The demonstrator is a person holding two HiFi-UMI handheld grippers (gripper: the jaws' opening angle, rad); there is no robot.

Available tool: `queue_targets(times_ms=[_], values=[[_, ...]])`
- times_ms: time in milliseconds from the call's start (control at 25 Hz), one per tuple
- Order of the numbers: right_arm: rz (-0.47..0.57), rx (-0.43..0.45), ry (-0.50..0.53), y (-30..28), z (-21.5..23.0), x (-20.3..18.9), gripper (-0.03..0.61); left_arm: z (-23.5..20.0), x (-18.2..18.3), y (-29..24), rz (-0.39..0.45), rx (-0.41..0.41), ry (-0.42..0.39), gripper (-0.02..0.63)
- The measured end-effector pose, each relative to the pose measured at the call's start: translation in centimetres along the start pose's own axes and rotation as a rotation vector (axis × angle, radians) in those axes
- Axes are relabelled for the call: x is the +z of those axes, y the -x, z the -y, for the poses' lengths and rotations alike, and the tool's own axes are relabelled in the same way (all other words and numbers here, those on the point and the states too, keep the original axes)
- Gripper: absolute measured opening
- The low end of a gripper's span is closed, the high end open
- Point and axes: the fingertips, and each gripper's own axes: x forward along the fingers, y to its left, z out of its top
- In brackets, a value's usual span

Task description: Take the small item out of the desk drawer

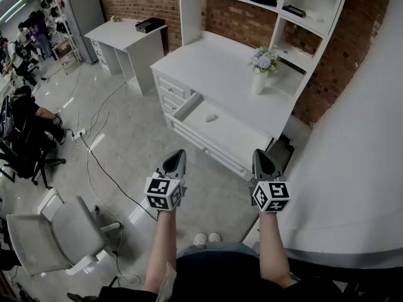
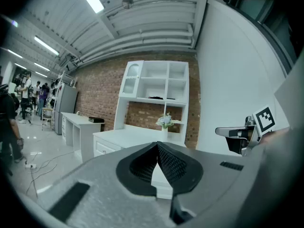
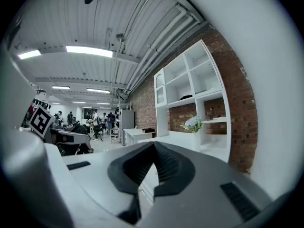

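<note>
A white desk (image 1: 220,68) stands ahead with its wide drawer (image 1: 220,137) pulled open. A small white item (image 1: 211,117) lies inside the drawer toward its left end. My left gripper (image 1: 176,161) is held in the air short of the drawer front, shut and empty. My right gripper (image 1: 263,161) hangs level with it, off the drawer's right end, shut with nothing between its tips. In the left gripper view the shut jaws (image 2: 157,145) point at the desk (image 2: 137,136); in the right gripper view the tips (image 3: 153,144) meet too.
A vase of flowers (image 1: 263,65) stands on the desk top under a white shelf hutch (image 1: 296,17). A white wall panel (image 1: 359,143) rises close on the right. A second white desk (image 1: 123,39), an office chair (image 1: 56,231), floor cables (image 1: 101,162) and people (image 1: 25,115) are at the left.
</note>
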Motion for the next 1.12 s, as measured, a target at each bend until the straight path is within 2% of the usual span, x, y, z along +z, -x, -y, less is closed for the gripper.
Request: queue_targets(times_ms=[920,960,1040,1120], values=[[0.021,-0.018,-0.025,0.7,-0.7,0.3,-0.002,0.1,-0.8,0.5,-0.018,-0.015,0.011,0.009],[0.027,-0.015,-0.032,0.7,-0.7,0.4,0.010,0.1,-0.9,0.6,-0.019,-0.014,0.014,0.009],[0.036,-0.007,-0.050,0.7,-0.8,0.6,0.078,-0.2,-1.2,0.7,-0.023,-0.012,0.023,0.009],[0.039,-0.006,-0.058,0.7,-0.9,0.6,0.103,-0.3,-1.4,0.7,-0.024,-0.016,0.026,0.009]])
